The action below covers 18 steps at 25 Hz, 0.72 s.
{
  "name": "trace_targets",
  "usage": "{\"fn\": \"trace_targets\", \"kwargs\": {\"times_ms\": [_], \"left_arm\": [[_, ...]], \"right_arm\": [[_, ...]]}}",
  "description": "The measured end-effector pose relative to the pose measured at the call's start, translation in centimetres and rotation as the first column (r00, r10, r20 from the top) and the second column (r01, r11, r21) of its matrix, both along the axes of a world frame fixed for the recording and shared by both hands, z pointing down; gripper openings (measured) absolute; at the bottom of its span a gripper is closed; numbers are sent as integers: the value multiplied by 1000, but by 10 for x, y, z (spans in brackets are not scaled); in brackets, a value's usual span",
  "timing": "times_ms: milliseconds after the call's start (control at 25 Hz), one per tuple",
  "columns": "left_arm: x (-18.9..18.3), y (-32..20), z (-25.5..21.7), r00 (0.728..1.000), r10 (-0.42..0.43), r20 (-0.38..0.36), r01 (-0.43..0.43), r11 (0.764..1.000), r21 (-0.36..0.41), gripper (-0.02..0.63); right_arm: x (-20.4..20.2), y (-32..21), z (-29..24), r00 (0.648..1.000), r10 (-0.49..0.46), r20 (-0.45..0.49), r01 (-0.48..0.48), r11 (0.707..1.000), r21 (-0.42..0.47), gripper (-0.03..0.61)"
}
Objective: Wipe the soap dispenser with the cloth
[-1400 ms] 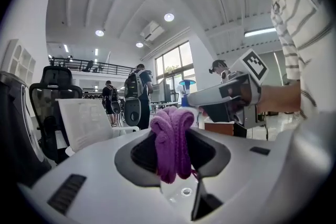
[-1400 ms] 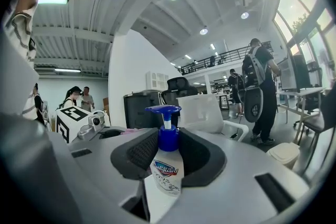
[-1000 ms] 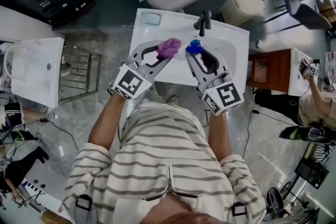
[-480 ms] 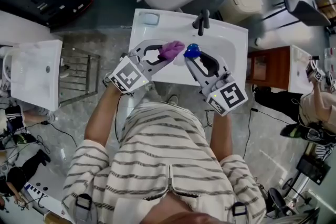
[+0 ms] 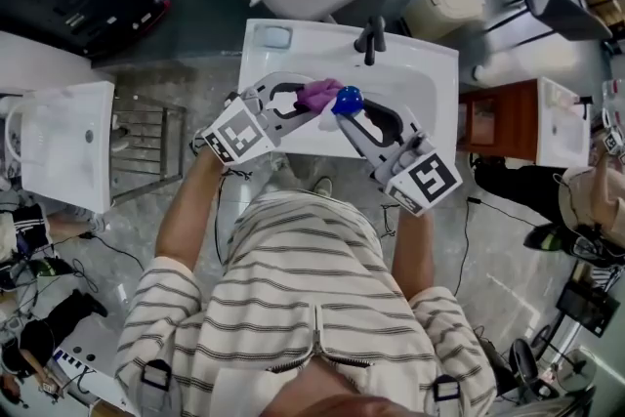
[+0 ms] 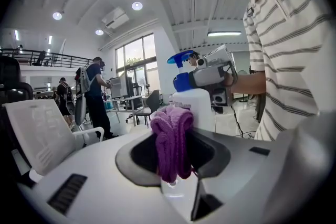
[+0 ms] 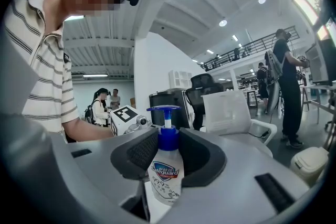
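Against white plastic bottle point(image 7: 164, 173), knitted purple cloth point(image 6: 172, 141)

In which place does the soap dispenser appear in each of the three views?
Head view: soap dispenser at upper centre, its blue pump over the white sink, beside the cloth.
Left gripper view: soap dispenser at centre right, just behind the cloth held in the jaws.
Right gripper view: soap dispenser at bottom centre, gripped between the jaws.
Shared landmark: the person's striped shirt shows in all three.

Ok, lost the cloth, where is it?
Head view, left of centre: the purple cloth is clamped in the left gripper, beside the soap dispenser, above the sink.
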<state>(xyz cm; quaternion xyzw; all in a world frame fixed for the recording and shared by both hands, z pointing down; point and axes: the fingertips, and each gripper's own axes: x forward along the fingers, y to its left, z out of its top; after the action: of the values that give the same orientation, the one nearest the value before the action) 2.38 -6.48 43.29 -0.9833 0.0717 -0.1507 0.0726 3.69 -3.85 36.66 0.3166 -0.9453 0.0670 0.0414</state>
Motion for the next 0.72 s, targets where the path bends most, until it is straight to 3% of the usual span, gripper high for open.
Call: {"fn": "trace_targets", "kwargs": {"times_ms": [720], "left_arm": [[-5,9,26,999,1,50,2,999,-52,126]], "right_arm": [[-2,2,-9,999,13,40,-13,1000,3,135]]}}
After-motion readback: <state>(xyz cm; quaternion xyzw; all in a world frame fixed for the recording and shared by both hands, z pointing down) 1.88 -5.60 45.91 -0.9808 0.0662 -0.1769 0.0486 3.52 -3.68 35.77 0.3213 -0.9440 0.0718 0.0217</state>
